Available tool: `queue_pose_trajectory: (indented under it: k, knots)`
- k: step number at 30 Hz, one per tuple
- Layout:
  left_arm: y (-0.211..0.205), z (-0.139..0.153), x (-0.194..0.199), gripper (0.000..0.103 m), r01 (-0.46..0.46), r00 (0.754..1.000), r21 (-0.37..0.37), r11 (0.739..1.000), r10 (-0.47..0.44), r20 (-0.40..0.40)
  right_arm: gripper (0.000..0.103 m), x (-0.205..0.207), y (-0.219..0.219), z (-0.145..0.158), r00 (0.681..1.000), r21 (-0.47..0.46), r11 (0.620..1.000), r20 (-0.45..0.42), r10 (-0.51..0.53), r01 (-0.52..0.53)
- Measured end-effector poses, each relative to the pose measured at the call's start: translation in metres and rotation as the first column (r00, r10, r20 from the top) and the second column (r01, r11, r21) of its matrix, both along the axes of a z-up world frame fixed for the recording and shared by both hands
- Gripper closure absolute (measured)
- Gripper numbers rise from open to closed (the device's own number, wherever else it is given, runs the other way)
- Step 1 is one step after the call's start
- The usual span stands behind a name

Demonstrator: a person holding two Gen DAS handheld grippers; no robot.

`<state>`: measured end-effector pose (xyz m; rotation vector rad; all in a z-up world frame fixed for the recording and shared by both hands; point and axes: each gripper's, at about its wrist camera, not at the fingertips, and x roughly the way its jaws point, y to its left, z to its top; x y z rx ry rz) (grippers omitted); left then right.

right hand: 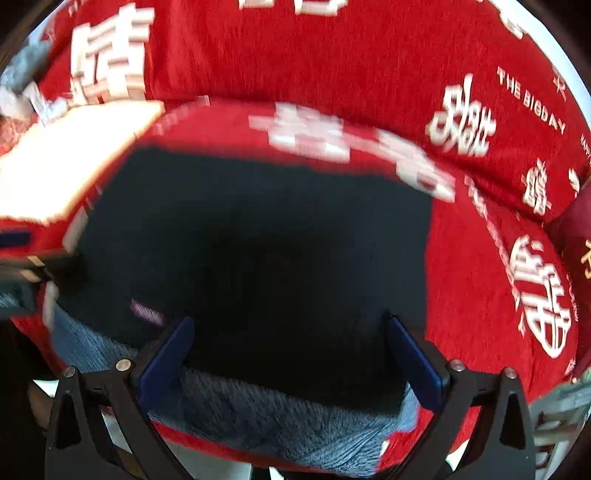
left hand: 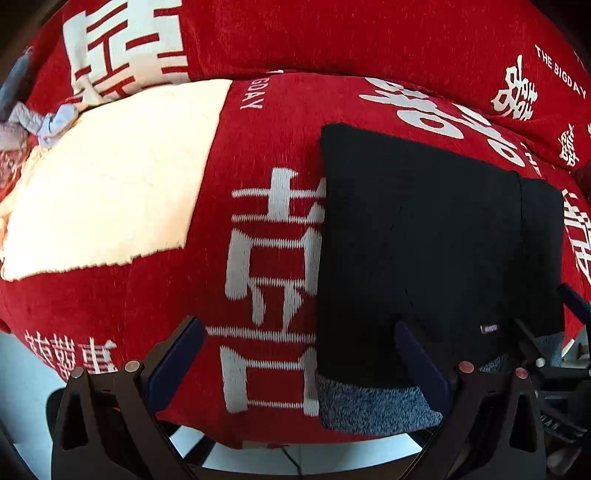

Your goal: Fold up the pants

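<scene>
The black pants (left hand: 424, 240) lie folded into a squarish block on the red sofa cover (left hand: 266, 140), with grey fleece lining (left hand: 369, 406) showing at the near edge. My left gripper (left hand: 299, 354) is open and empty, its right finger over the pants' near left corner. The other gripper's fingers (left hand: 532, 339) show at the right of that view. In the blurred right wrist view the pants (right hand: 258, 240) fill the middle and their grey lining (right hand: 277, 417) lies at the near edge. My right gripper (right hand: 291, 354) is open, its fingers over the near edge.
A cream patch (left hand: 110, 177) of the cover lies left of the pants. Crumpled pale clothing (left hand: 40, 122) sits at the far left. The sofa backrest (left hand: 332, 33) rises behind. White floor (left hand: 22, 387) shows below the sofa's front edge.
</scene>
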<state>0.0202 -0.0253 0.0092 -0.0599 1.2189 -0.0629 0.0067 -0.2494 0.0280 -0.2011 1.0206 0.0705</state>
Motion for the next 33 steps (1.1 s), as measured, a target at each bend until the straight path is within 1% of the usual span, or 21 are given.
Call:
queue_pose_trajectory:
  k: [2, 5, 6, 7, 9, 10, 12, 13, 15, 16, 17, 19, 22, 25, 27, 28, 29, 30, 32, 33]
  knots:
    - [0.001, -0.001, -0.003, 0.0, 0.006, 1.0, 0.004, 1.0, -0.006, 0.003, 0.0, 0.0, -0.011, 0.003, 1.0, -0.016, 0.999, -0.009, -0.03, 0.03]
    - [0.003, 0.001, -0.01, 0.0, -0.012, 1.0, -0.003, 1.0, 0.012, 0.012, 0.0, 0.002, -0.029, 0.008, 0.996, 0.069, 0.995, -0.057, -0.066, 0.07]
    - [0.002, 0.002, -0.013, 0.0, -0.014, 1.0, 0.006, 1.0, 0.014, 0.019, 0.0, 0.0, -0.029, 0.011, 0.996, 0.069, 0.995, -0.056, -0.071, 0.075]
    - [0.001, 0.004, -0.014, 0.0, -0.019, 0.999, 0.014, 1.0, 0.019, 0.026, 0.0, -0.002, -0.027, 0.017, 0.996, 0.054, 0.996, -0.045, -0.075, 0.077]
    - [0.0, 0.009, -0.021, 0.0, -0.019, 0.999, 0.015, 1.0, 0.018, 0.042, 0.0, -0.011, -0.015, 0.031, 0.998, 0.007, 0.998, 0.012, -0.056, 0.056]
    - [-0.001, 0.01, -0.023, 0.0, -0.017, 0.999, 0.016, 1.0, 0.016, 0.044, 0.0, -0.016, -0.008, 0.038, 0.999, 0.008, 1.0, 0.037, -0.03, 0.03]
    - [0.0, 0.01, -0.026, 0.0, -0.021, 0.999, 0.01, 1.0, 0.021, 0.043, 0.0, -0.026, 0.0, 0.042, 0.998, 0.03, 1.0, 0.056, -0.003, 0.001]
    - [0.0, 0.009, -0.027, 0.0, -0.024, 0.999, 0.005, 1.0, 0.024, 0.039, 0.0, -0.028, 0.004, 0.04, 0.999, 0.042, 0.999, 0.051, 0.007, -0.009]
    - [0.002, 0.006, -0.028, 0.0, -0.029, 0.999, -0.002, 1.0, 0.029, 0.03, 0.0, -0.026, 0.007, 0.025, 1.0, 0.06, 0.998, -0.015, 0.017, -0.016]
    - [0.001, 0.005, -0.027, 0.0, -0.026, 0.999, -0.003, 1.0, 0.027, 0.024, 0.0, -0.022, 0.007, 0.015, 0.999, 0.037, 0.999, -0.047, 0.003, -0.002]
    - [0.001, 0.004, -0.028, 0.0, -0.026, 0.999, 0.0, 1.0, 0.026, 0.024, 0.0, -0.022, 0.006, 0.01, 0.999, 0.005, 1.0, -0.048, -0.007, 0.007]
    - [0.0, 0.005, -0.029, 0.0, -0.026, 0.999, 0.011, 1.0, 0.026, 0.03, 0.0, -0.026, 0.008, 0.013, 1.0, -0.003, 1.0, -0.026, 0.004, -0.004]
    - [-0.002, 0.009, -0.032, 0.0, -0.027, 0.999, 0.016, 1.0, 0.026, 0.033, 0.0, -0.026, 0.004, 0.023, 0.999, 0.027, 1.0, -0.035, 0.011, -0.01]
    - [-0.003, 0.015, -0.037, 0.0, -0.013, 0.999, -0.018, 1.0, 0.014, 0.049, 0.0, -0.032, -0.002, 0.037, 1.0, 0.073, 0.997, 0.021, 0.017, -0.019]
    - [-0.008, 0.016, -0.039, 0.0, 0.007, 0.998, -0.04, 0.999, -0.005, 0.059, 0.0, -0.034, -0.002, 0.037, 0.999, 0.08, 0.996, 0.035, 0.03, -0.033]
    - [-0.011, 0.015, -0.038, 0.0, 0.02, 0.998, -0.044, 0.999, -0.018, 0.053, 0.0, -0.032, 0.002, 0.031, 0.999, 0.075, 0.997, 0.015, 0.034, -0.035]
    - [-0.015, 0.01, -0.037, 0.0, 0.039, 0.999, -0.05, 0.998, -0.038, 0.034, 0.0, -0.029, 0.003, 0.02, 0.999, 0.062, 0.998, -0.029, 0.034, -0.032]
    - [-0.02, 0.004, -0.035, 0.0, 0.065, 0.998, -0.058, 0.996, -0.065, 0.004, 0.0, -0.027, 0.003, 0.012, 0.998, 0.044, 0.999, -0.052, 0.031, -0.028]
    - [-0.024, -0.003, -0.036, 0.0, 0.08, 0.996, -0.061, 0.995, -0.082, -0.023, 0.0, -0.03, 0.002, 0.012, 0.999, 0.012, 0.999, -0.035, 0.042, -0.041]
    - [-0.024, -0.001, -0.037, 0.0, 0.084, 0.996, -0.062, 0.994, -0.086, -0.016, 0.0, -0.032, 0.0, 0.016, 0.998, 0.02, 0.999, -0.031, 0.047, -0.046]
